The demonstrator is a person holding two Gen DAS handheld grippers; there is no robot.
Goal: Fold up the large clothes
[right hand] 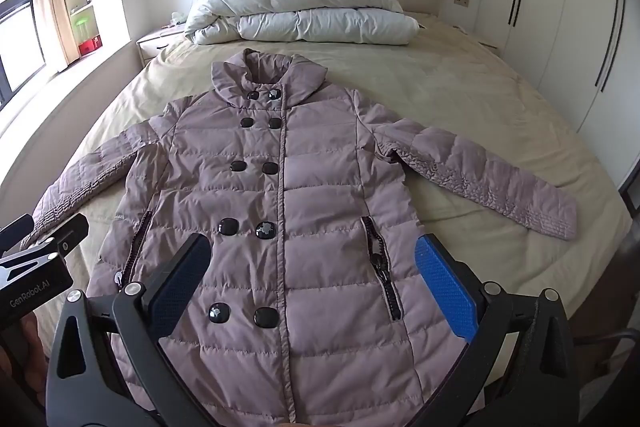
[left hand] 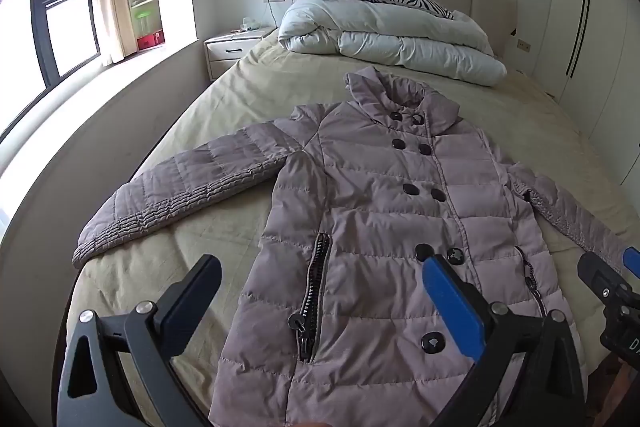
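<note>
1. One puffy pink-grey coat point(right hand: 288, 187) lies flat on the bed point(right hand: 480, 115), front side up, with both sleeves spread out.
2. Left gripper point(left hand: 324, 287) hangs above the coat's bottom part, jaws wide apart, holding nothing.
3. Right gripper point(right hand: 316, 267) does the same, wide apart and empty.
4. White blanket point(right hand: 304, 15) sits near the headboard.

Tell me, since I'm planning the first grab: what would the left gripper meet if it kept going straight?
Probably the mauve quilted coat, near its left zip pocket; left gripper is open, nothing between.
</note>
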